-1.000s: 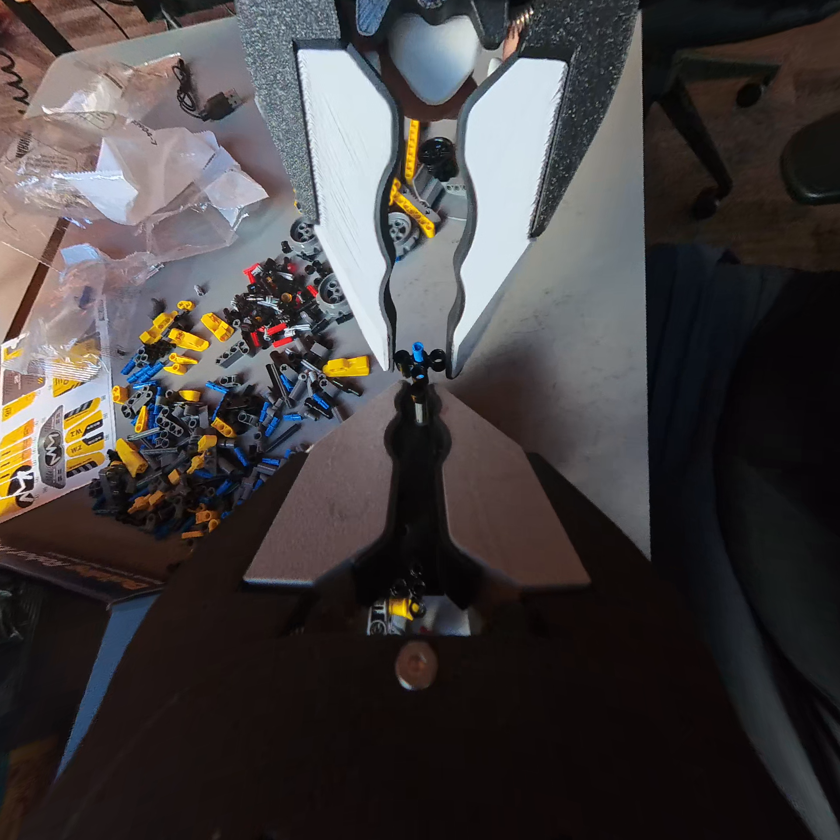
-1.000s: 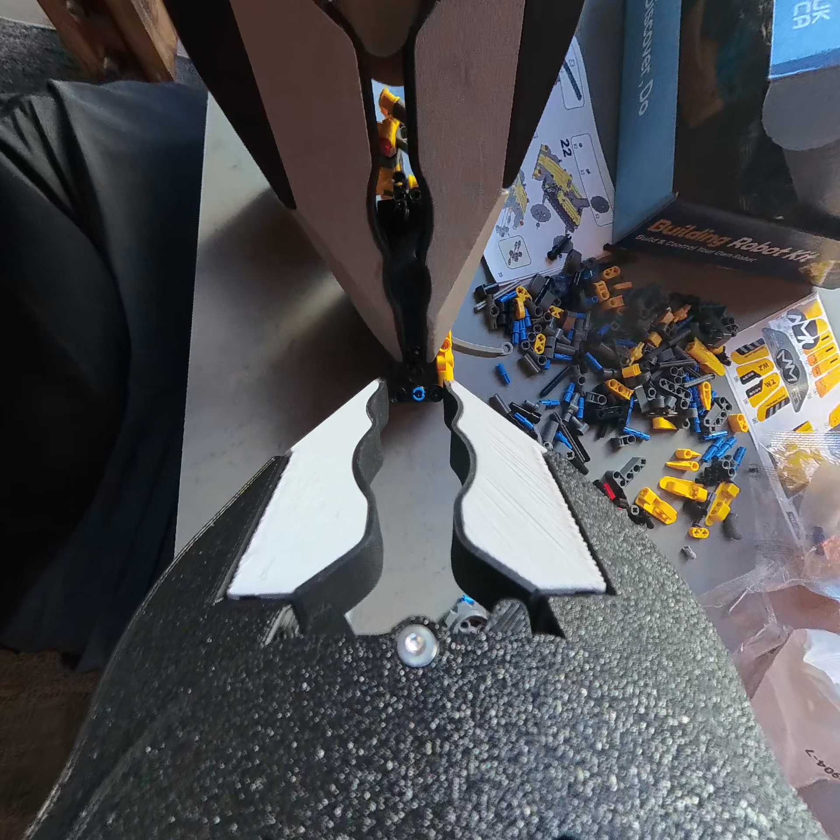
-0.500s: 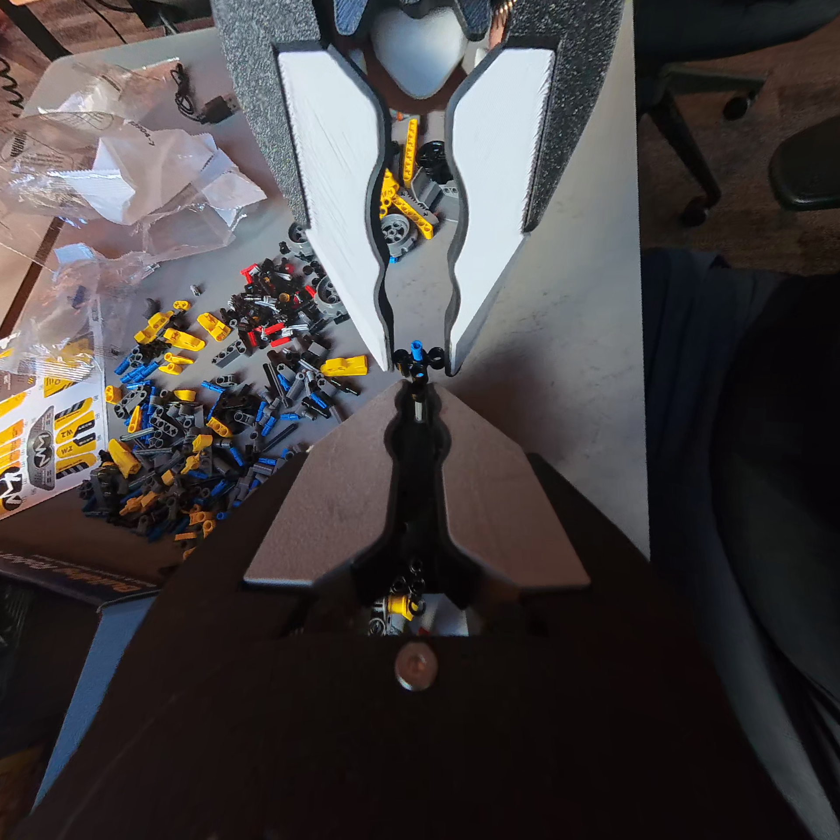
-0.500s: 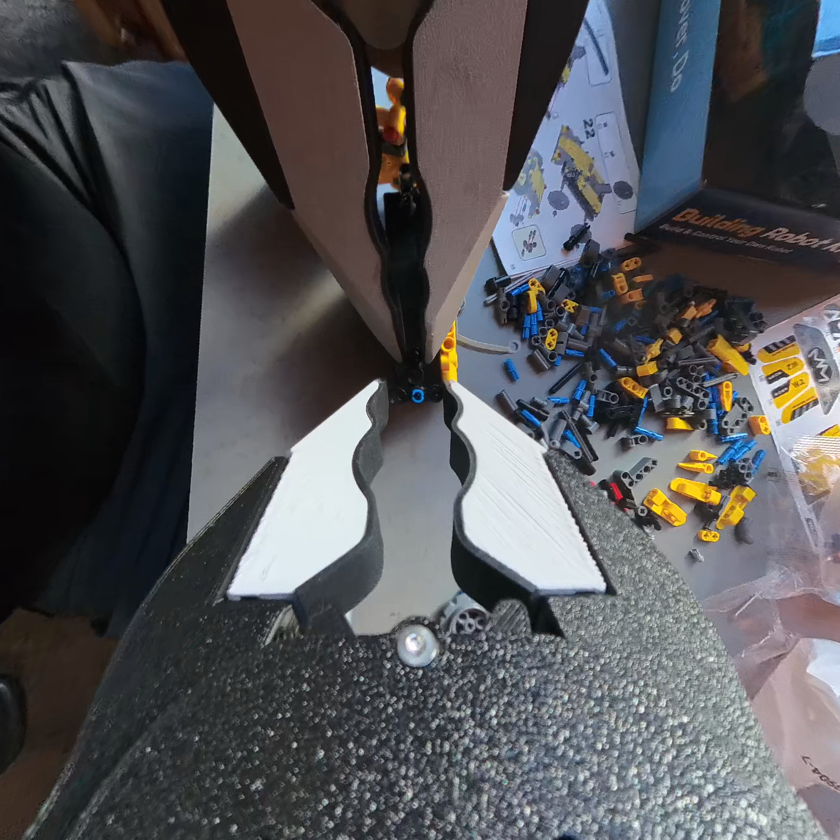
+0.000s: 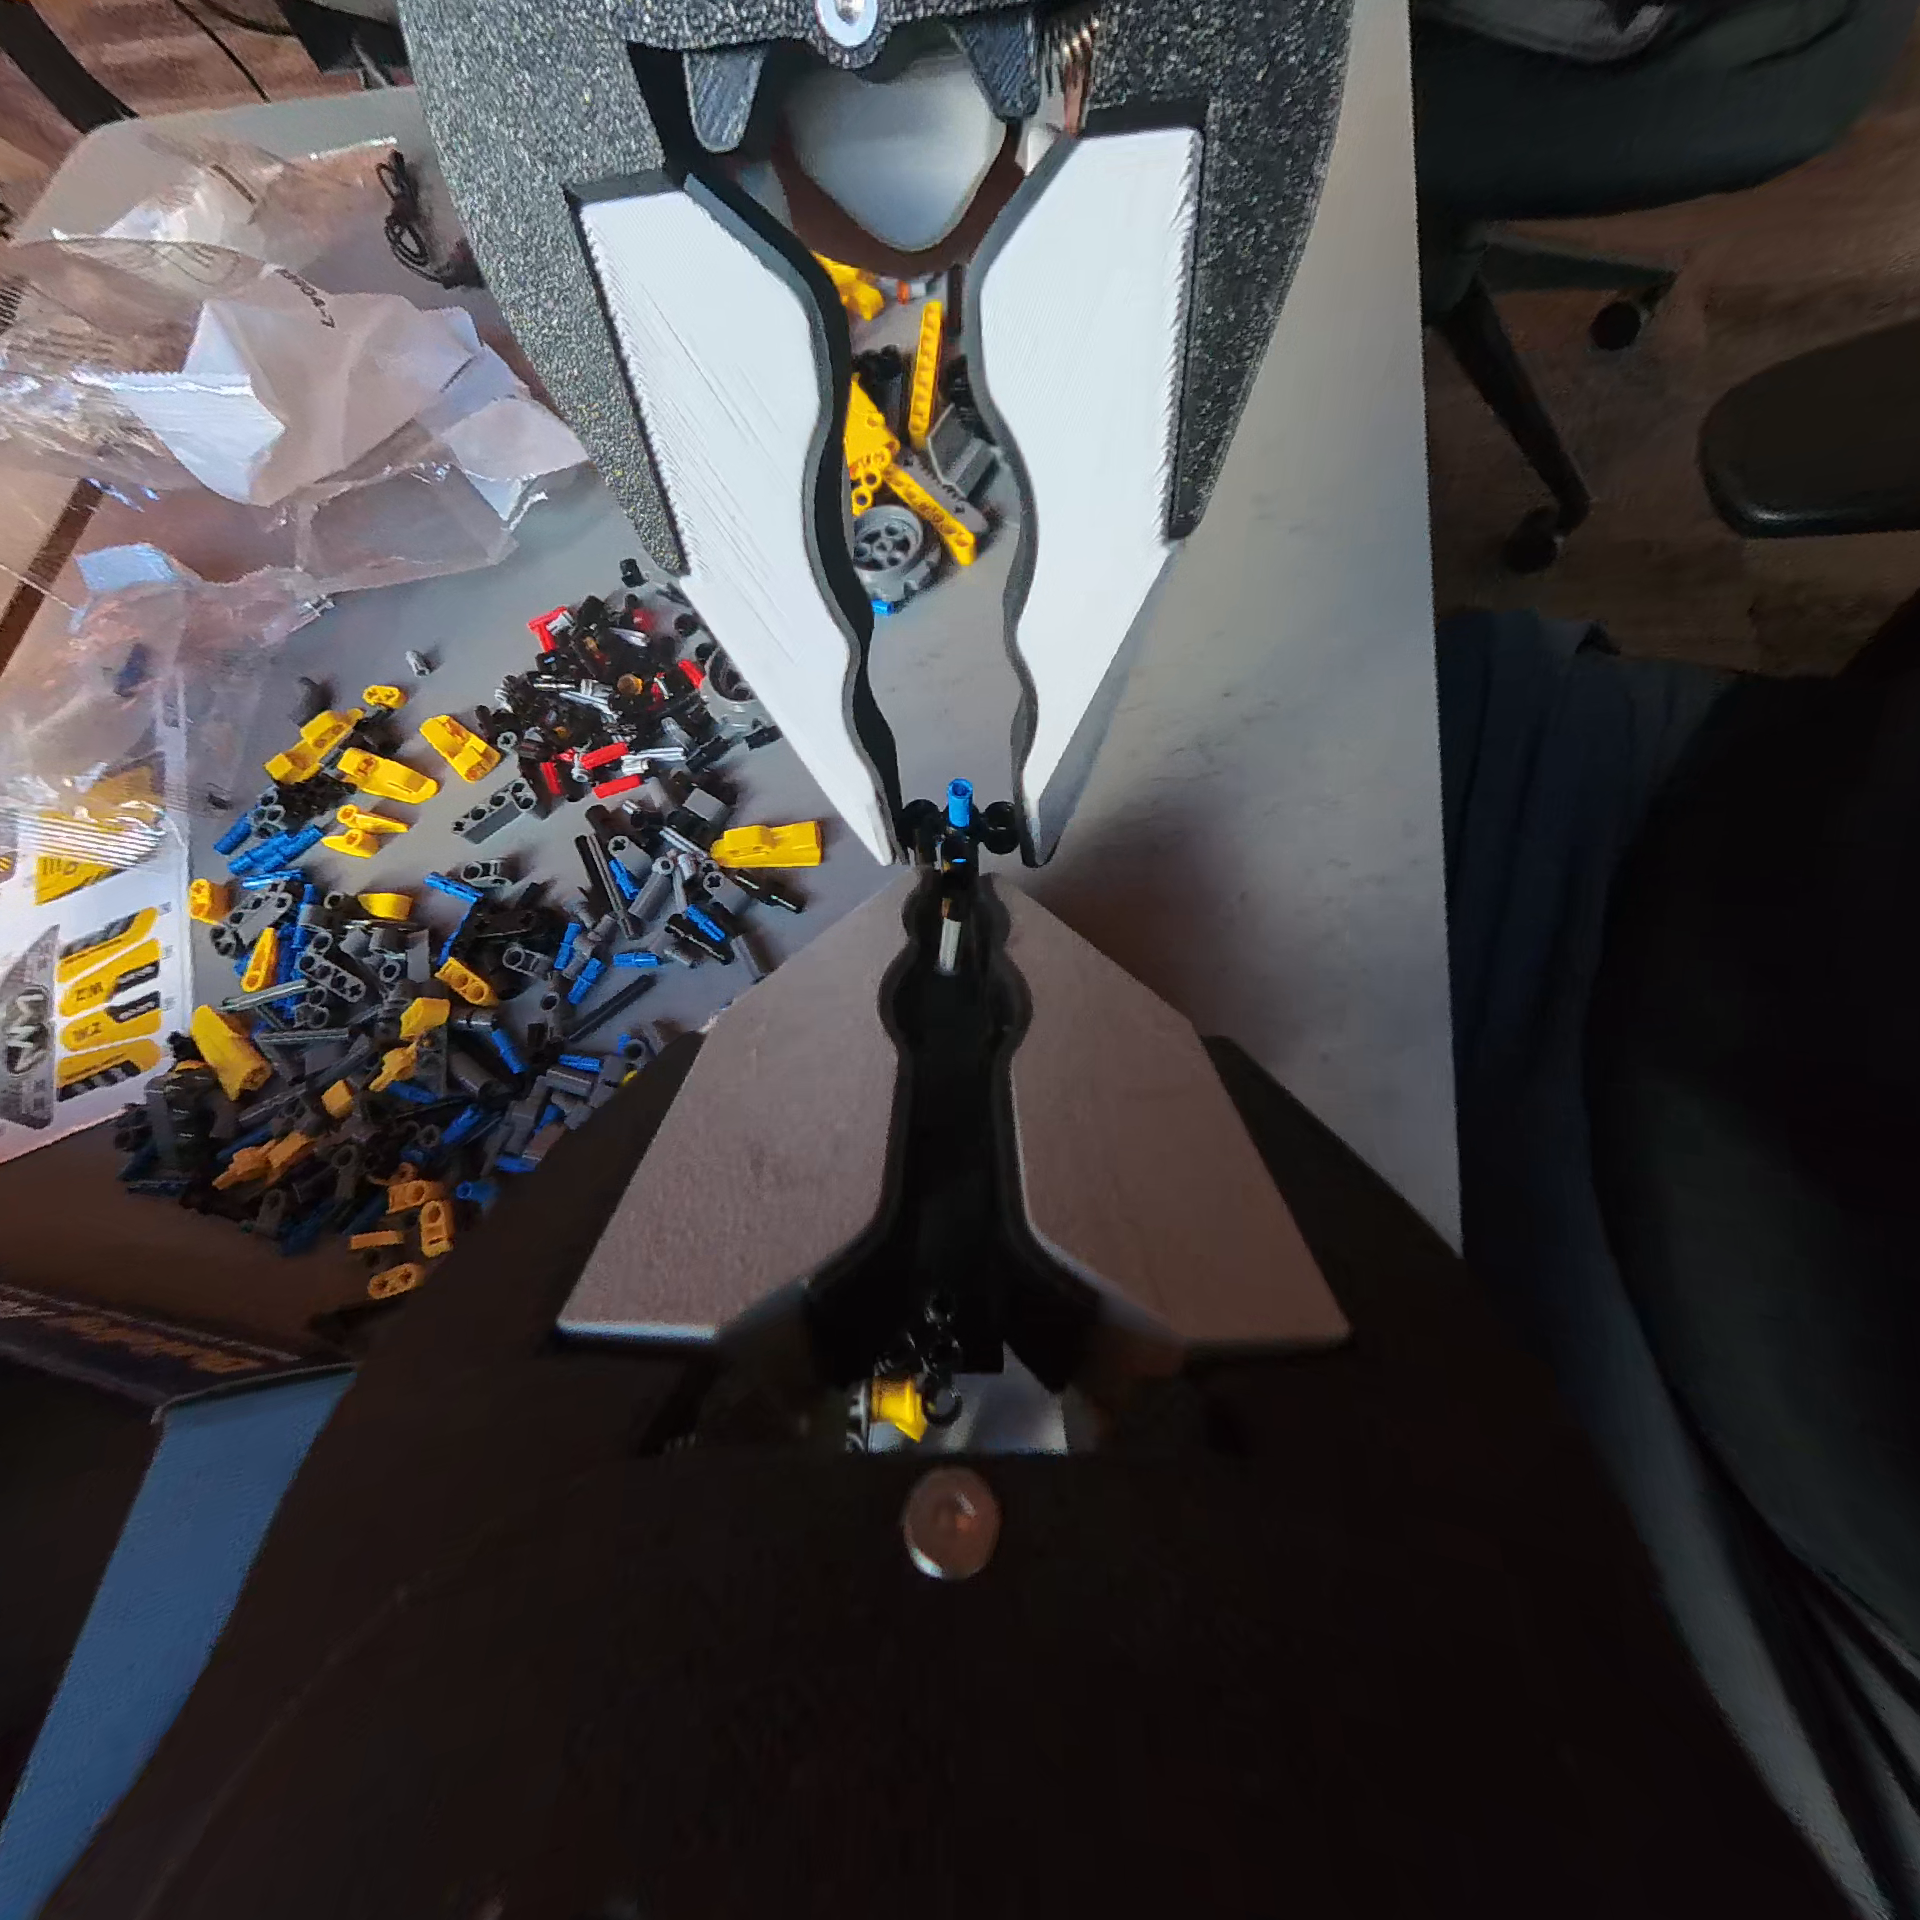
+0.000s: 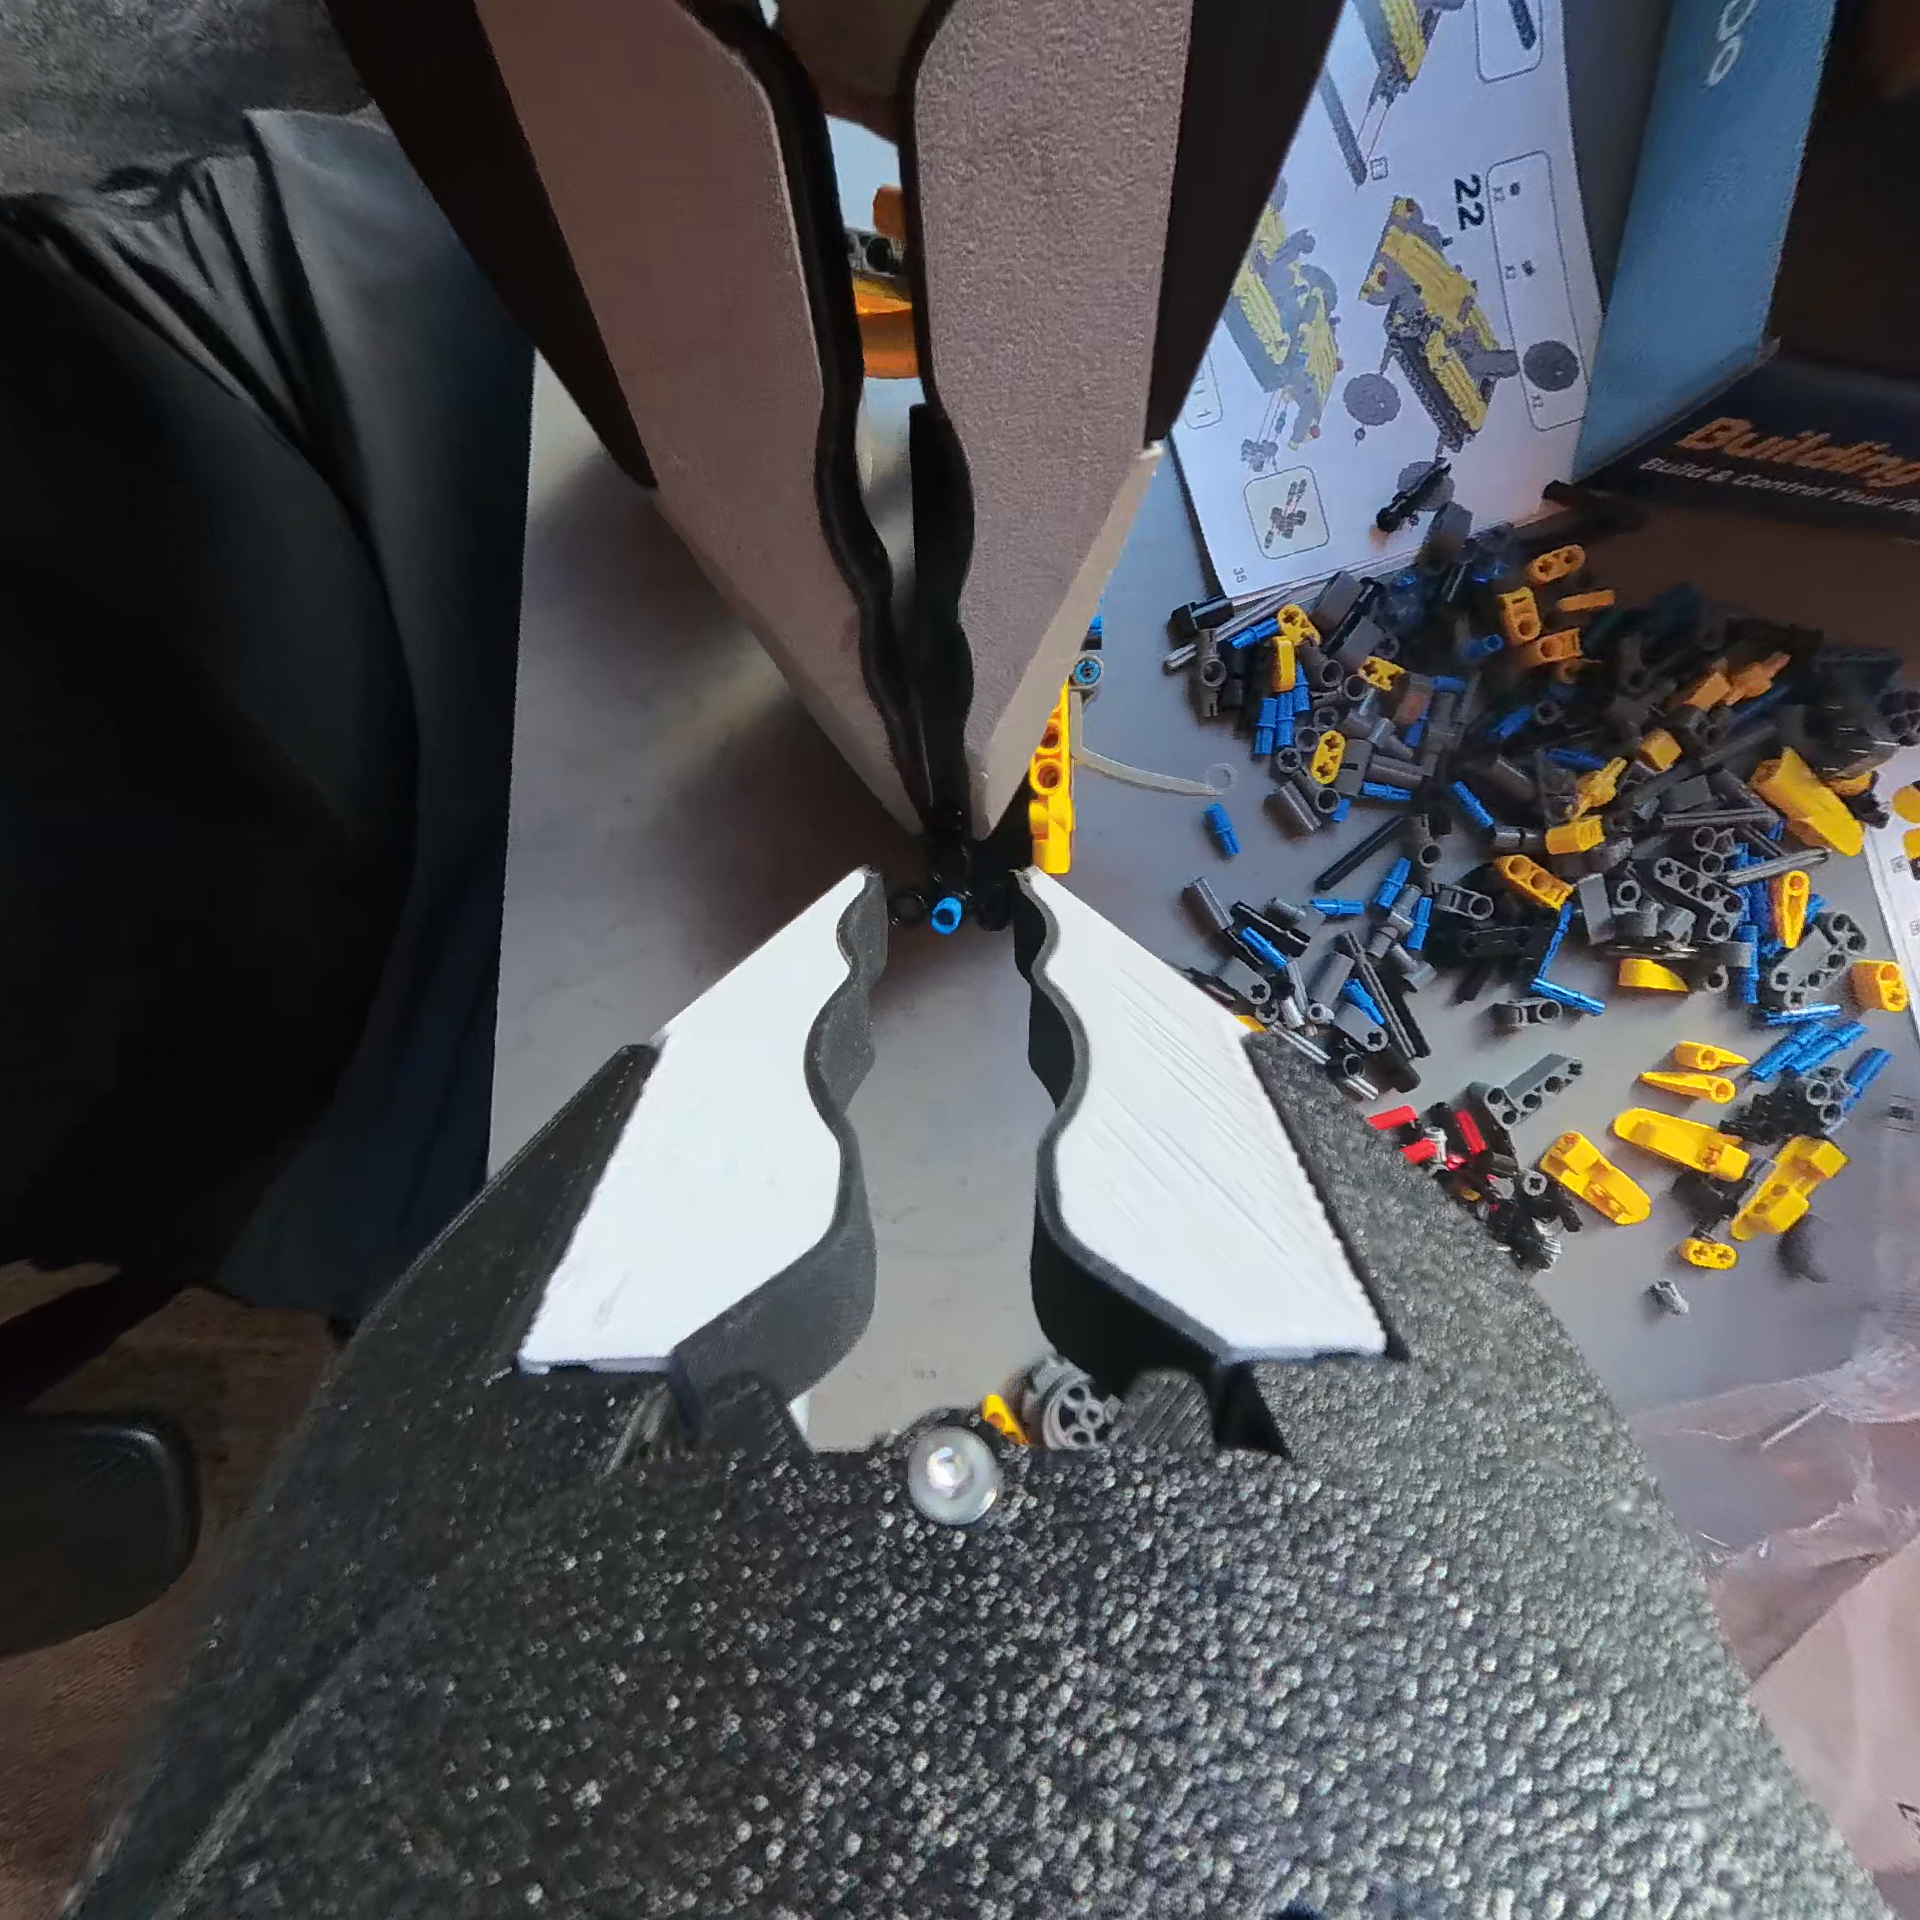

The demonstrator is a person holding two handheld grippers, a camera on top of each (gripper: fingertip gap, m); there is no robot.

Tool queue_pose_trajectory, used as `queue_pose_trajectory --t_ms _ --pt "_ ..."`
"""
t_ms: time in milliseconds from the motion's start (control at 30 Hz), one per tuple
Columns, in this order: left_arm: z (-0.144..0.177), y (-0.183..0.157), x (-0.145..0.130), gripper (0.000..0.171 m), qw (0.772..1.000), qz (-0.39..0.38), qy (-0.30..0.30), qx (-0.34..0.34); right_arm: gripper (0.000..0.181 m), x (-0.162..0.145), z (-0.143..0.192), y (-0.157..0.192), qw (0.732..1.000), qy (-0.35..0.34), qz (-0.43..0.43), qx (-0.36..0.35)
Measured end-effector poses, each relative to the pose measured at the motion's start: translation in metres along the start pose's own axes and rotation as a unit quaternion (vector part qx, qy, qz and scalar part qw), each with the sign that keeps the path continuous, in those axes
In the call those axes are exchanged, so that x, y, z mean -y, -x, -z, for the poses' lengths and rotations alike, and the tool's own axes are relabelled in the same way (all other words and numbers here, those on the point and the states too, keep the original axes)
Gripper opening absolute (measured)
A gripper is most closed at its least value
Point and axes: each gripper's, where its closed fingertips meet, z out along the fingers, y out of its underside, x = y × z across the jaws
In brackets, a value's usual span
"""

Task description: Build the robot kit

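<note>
From the left: a sticker sheet (image 5: pixel 73 997) and crumpled bags (image 5: pixel 260 384) lie at the far edge of the table (image 5: pixel 1278 727). Beside them is a loose pile (image 5: pixel 436 987) of yellow, blue, black and grey parts, spread flat so that each shows.

Next, over bare table, the two claws meet tip to tip. The left gripper (image 5: pixel 951 883) is squeezed almost fully together on a thin black rod (image 5: pixel 948 940). The rod lies in the channel between its pads, so its long axis runs straight along the fingers, and I judge the channel keeps it from swivelling. Its front end points at the connector (image 5: pixel 997 821).

The right gripper (image 5: pixel 961 844) is closed only as far as that small black connector allows, pinching it end to end at the very tips. The connector's long axis therefore lies crosswise between the pads, square to the rod. A blue pin (image 5: pixel 958 798) sits through its middle and points back toward the right gripper's body. Rod and connector look to be touching, though the shadow there leaves me unsure.

Behind the right gripper stands a part-built yellow model (image 5: pixel 904 468). Farther right are the table edge, dark cloth (image 5: pixel 1558 831) and a chair (image 5: pixel 1808 447).
</note>
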Motion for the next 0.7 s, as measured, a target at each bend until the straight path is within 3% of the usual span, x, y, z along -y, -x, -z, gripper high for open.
queue_pose_trajectory --t_ms 133,200,300,467,700 --pt "-0.012 0.000 -0.021 0.003 0.995 -0.051 0.080 0.027 0.023 -0.006 -0.018 -0.003 0.999 0.026 0.019 -0.033" --pt "-0.011 0.002 -0.022 0.003 0.993 -0.071 0.084 0.042 0.024 -0.005 -0.018 -0.003 0.999 0.015 0.014 -0.032" --pt "-0.009 0.000 -0.020 0.003 0.996 -0.040 0.074 0.023 0.024 -0.004 -0.017 -0.001 0.999 -0.007 0.013 -0.031" --pt "-0.009 -0.001 -0.023 0.003 0.995 -0.048 0.081 0.022 0.025 -0.003 -0.019 -0.002 0.996 -0.032 0.029 -0.079" --pt "-0.009 -0.001 -0.023 0.003 0.995 -0.056 0.080 0.031 0.037 -0.001 -0.002 -0.002 0.980 -0.167 0.002 -0.108"
